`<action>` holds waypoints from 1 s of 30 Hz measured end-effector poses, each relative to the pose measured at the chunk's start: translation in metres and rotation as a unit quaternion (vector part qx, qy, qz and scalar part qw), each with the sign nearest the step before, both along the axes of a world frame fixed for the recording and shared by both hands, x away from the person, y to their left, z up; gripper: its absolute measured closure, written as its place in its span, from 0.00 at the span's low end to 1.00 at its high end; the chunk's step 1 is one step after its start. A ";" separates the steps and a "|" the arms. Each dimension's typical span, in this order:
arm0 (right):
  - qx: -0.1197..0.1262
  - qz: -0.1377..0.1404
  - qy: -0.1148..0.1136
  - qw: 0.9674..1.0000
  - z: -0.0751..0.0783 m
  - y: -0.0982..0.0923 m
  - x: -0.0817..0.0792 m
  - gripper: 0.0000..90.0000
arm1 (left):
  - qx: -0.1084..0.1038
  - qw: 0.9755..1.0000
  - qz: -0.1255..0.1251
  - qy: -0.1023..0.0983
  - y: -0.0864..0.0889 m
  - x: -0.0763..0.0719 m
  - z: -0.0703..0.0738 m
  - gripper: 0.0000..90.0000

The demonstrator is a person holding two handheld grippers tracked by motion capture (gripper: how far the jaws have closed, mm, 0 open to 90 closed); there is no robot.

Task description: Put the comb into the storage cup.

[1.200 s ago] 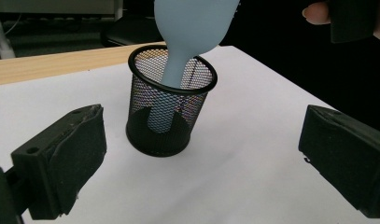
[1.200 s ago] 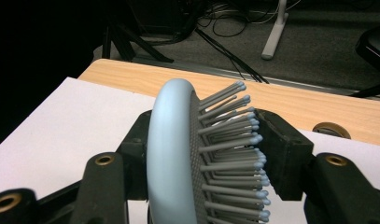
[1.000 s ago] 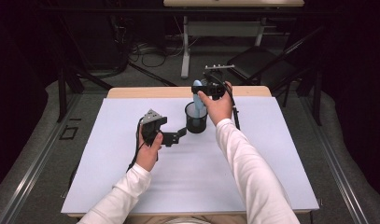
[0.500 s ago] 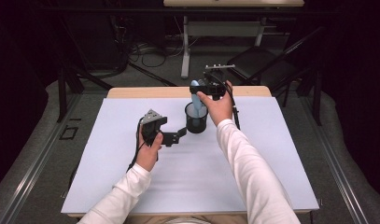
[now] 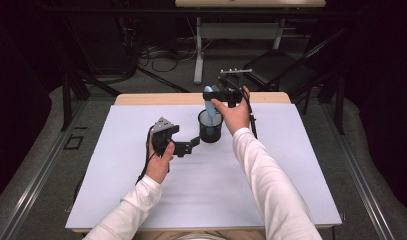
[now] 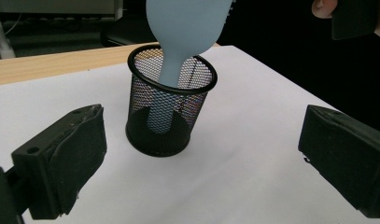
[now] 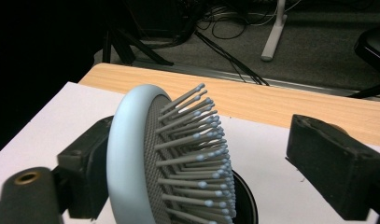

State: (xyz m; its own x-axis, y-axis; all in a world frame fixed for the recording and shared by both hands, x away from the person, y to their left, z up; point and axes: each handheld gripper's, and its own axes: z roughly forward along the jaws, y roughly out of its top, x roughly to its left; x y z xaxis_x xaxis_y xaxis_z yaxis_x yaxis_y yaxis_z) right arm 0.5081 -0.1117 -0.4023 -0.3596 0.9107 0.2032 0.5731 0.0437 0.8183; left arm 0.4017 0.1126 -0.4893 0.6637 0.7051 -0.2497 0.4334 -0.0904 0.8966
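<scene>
Hairbrush (image 6: 187, 28), light blue, stands handle-down in the black mesh cup (image 6: 169, 116), head sticking out above the rim and leaning against it. In the right gripper view the brush head (image 7: 173, 163) sits between the jaws: its back rests against the left jaw, bristles face the right jaw with clear air between them. So the right gripper (image 5: 217, 96) is spread, not pinching; its jaws have just been opening, brush head between them. A second ago the high view shows the same hand at the same spot over the cup, brush head at the jaws; neither hand nor brush has visibly shifted since, only the jaw gap differs.

Cup sits on the white sheet (image 5: 141, 200) near the table's far edge, about mid-width. Wooden tabletop (image 7: 271, 102) shows as a strip beyond the sheet.

Left gripper (image 5: 193, 145) lies low on the sheet just beside the cup, pointed at it, jaws spread wide, nothing between them, cup framed in the gap but apart from both pads. Same pose as in the earlier frames.
</scene>
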 end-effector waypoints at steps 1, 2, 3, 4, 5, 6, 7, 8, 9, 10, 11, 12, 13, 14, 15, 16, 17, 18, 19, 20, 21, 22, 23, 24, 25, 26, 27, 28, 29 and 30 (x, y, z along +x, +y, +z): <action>0.001 0.000 0.000 1.000 0.000 0.000 0.000 0.12 | 0.000 1.000 0.000 0.000 0.000 0.000 0.000 0.01; 0.001 0.001 0.000 1.000 0.000 0.000 0.000 0.11 | 0.000 1.000 -0.001 0.000 0.000 0.000 0.000 0.01; 0.001 0.001 0.000 1.000 0.000 0.000 0.000 0.10 | 0.000 1.000 -0.001 0.000 0.000 0.000 0.000 0.01; 0.003 0.002 0.001 1.000 0.000 -0.001 0.000 0.10 | 0.001 1.000 -0.001 0.000 0.000 0.000 0.000 0.01; 0.003 0.003 0.002 1.000 0.000 -0.001 0.000 0.10 | 0.001 1.000 -0.001 0.000 0.000 0.000 0.000 0.01; 0.002 0.002 0.002 1.000 0.000 -0.001 0.000 0.09 | 0.001 1.000 -0.002 0.000 0.000 0.000 0.000 0.01; 0.003 0.003 0.001 1.000 0.001 -0.001 0.000 0.08 | 0.000 1.000 0.000 0.000 0.000 0.000 0.000 0.01; 0.002 0.003 0.000 1.000 0.001 -0.001 -0.001 0.08 | 0.000 1.000 0.000 0.000 0.000 0.000 0.000 0.01; 0.002 0.003 0.001 1.000 0.001 0.000 -0.001 0.08 | 0.000 1.000 0.000 0.000 0.000 0.000 0.000 0.01; 0.002 0.003 0.001 1.000 0.001 0.000 -0.001 0.07 | 0.000 1.000 -0.001 -0.001 0.001 0.000 0.001 0.01; 0.002 0.001 -0.001 1.000 0.002 0.000 -0.002 0.05 | -0.001 1.000 -0.001 -0.002 0.001 0.000 0.001 0.01; 0.001 0.000 -0.002 1.000 0.002 0.000 -0.002 0.04 | -0.001 1.000 0.000 -0.003 0.001 0.000 0.001 0.01; 0.003 -0.001 -0.002 1.000 0.003 0.000 -0.003 0.02 | 0.000 1.000 -0.002 -0.001 0.001 0.000 0.001 0.01; 0.007 0.000 0.001 1.000 0.003 0.000 -0.004 0.00 | 0.000 1.000 -0.002 0.000 0.001 0.000 0.001 0.01; 0.009 0.003 0.001 1.000 0.003 0.000 -0.004 0.00 | -0.001 1.000 -0.003 0.001 0.001 0.001 0.000 0.01; 0.008 0.003 -0.002 1.000 0.004 0.001 -0.005 0.00 | -0.001 1.000 -0.004 0.002 0.001 0.001 0.000 0.01; 0.008 0.003 -0.003 1.000 0.005 0.001 -0.006 0.00 | -0.002 1.000 -0.004 0.002 0.001 0.001 0.000 0.01; 0.010 0.004 -0.004 1.000 0.006 0.001 -0.007 0.00 | -0.002 1.000 -0.005 0.004 0.001 0.002 -0.001 0.01; 0.011 0.004 -0.006 1.000 0.007 0.001 -0.007 0.00 | -0.003 1.000 -0.005 0.004 0.000 0.002 -0.001 0.01; 0.010 0.003 -0.008 1.000 0.007 0.001 -0.008 0.00 | -0.001 1.000 -0.004 0.005 0.000 0.002 -0.001 0.01; 0.009 0.002 -0.009 1.000 0.008 0.001 -0.009 0.00 | -0.001 1.000 -0.004 0.006 0.000 0.003 -0.002 0.01; 0.007 0.002 -0.010 1.000 0.009 0.001 -0.009 0.00 | -0.003 1.000 -0.005 0.006 0.000 0.003 -0.002 0.01; 0.005 0.001 -0.010 1.000 0.009 0.000 -0.009 0.00 | -0.004 1.000 -0.005 0.006 0.000 0.003 -0.002 0.01; 0.002 0.000 -0.011 1.000 0.009 0.000 -0.009 0.00 | -0.003 1.000 -0.006 0.008 0.000 0.004 -0.002 0.01; -0.001 0.000 -0.013 1.000 0.009 -0.001 -0.010 0.00 | -0.003 1.000 -0.006 0.009 0.000 0.004 -0.002 0.01; -0.002 0.000 -0.013 1.000 0.010 -0.001 -0.010 0.00 | -0.005 1.000 -0.006 0.009 0.000 0.005 -0.003 0.01; -0.003 0.001 -0.012 1.000 0.010 -0.002 -0.010 0.00 | -0.004 1.000 -0.006 0.011 0.001 0.005 -0.002 0.01; -0.005 0.002 -0.012 1.000 0.010 -0.002 -0.010 0.00 | -0.005 1.000 -0.008 0.010 0.001 0.005 -0.002 0.01; -0.006 0.003 -0.011 1.000 0.010 -0.002 -0.010 0.00 | -0.007 1.000 -0.007 0.009 0.001 0.006 -0.002 0.01; -0.012 0.005 -0.010 1.000 0.011 -0.002 -0.011 0.00 | -0.007 1.000 -0.007 0.011 0.002 0.006 -0.001 0.01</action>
State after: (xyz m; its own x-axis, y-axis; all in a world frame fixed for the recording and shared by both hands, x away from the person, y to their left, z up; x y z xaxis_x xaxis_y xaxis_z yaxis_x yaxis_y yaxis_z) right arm 0.4968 -0.1141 -0.3913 -0.3717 0.9118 0.1746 0.5564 0.0682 0.8281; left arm 0.4074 0.1144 -0.4903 0.6674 0.6924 -0.2742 0.4513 -0.0832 0.8885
